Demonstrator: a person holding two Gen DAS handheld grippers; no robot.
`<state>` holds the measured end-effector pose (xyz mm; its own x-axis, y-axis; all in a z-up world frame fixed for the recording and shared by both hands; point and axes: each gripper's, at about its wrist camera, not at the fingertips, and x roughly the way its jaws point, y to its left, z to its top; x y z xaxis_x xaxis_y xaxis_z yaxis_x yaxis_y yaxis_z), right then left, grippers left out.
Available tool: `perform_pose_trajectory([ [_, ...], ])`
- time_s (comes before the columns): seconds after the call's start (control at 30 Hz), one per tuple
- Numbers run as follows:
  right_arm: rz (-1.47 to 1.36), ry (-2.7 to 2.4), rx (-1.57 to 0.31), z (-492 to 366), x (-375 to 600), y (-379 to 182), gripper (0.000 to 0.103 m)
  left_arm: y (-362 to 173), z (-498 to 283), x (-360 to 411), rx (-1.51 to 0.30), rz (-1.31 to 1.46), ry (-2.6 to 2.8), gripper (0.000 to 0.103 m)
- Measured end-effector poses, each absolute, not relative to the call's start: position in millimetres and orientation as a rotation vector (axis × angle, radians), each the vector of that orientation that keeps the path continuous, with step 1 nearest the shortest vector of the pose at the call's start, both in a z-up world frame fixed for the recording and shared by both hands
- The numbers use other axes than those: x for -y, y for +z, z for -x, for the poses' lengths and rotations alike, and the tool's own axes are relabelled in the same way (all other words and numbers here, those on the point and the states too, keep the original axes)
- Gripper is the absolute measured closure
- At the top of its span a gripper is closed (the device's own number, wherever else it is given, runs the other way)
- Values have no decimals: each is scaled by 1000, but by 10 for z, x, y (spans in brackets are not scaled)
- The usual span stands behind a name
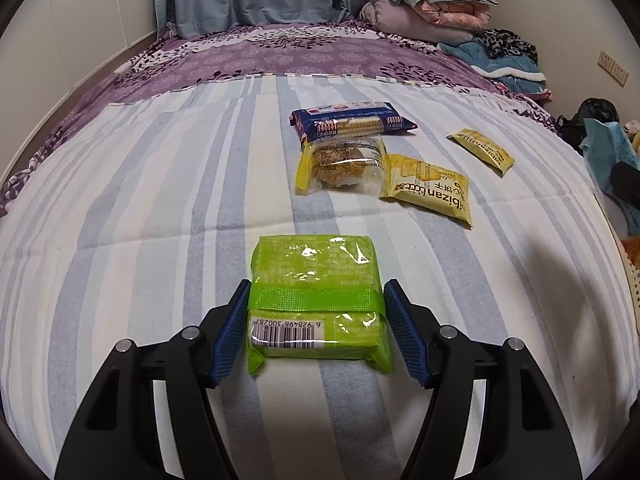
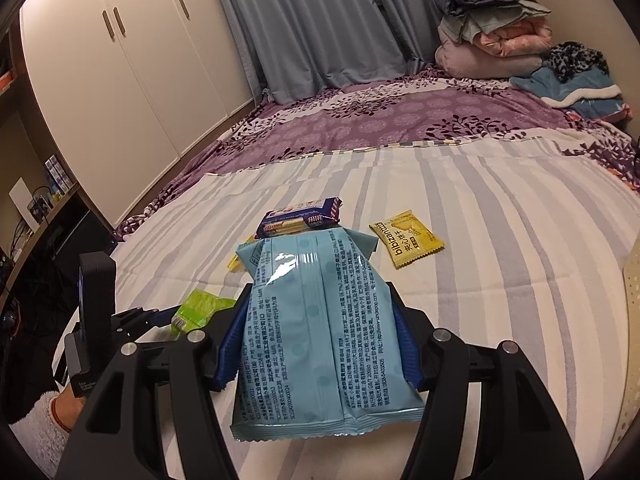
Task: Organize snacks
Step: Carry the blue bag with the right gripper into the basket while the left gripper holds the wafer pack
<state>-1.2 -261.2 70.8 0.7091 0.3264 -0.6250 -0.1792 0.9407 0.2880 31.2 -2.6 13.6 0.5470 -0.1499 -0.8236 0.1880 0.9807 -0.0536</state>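
My left gripper (image 1: pixel 316 322) straddles a green snack pack (image 1: pixel 316 280) lying on the striped bed sheet (image 1: pixel 140 200); its blue pads sit at both sides of the pack, the right one with a small gap. Beyond lie a dark blue biscuit pack (image 1: pixel 348 120), a clear cookie packet (image 1: pixel 342 166) and two yellow packets (image 1: pixel 430 192) (image 1: pixel 482 150). My right gripper (image 2: pixel 320 340) is shut on a light blue snack bag (image 2: pixel 320 320), held above the sheet. The green pack (image 2: pixel 200 310) and the left gripper (image 2: pixel 132 320) show at its left.
Folded blankets and clothes (image 1: pixel 432 4) are piled at the bed's far right. A purple floral cover (image 1: pixel 280 52) spans the far part of the bed. White wardrobes (image 2: pixel 120 60) and grey curtains (image 2: pixel 312 28) stand behind. A perforated cream object (image 2: pixel 632 320) sits at the right edge.
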Motion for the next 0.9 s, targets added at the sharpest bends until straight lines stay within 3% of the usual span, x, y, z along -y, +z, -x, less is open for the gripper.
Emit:
perform_pose_trajectory([
  [0.9,-262,216,-596,606,3084,1101,41,792,87,437,-830,-83,-300,39],
])
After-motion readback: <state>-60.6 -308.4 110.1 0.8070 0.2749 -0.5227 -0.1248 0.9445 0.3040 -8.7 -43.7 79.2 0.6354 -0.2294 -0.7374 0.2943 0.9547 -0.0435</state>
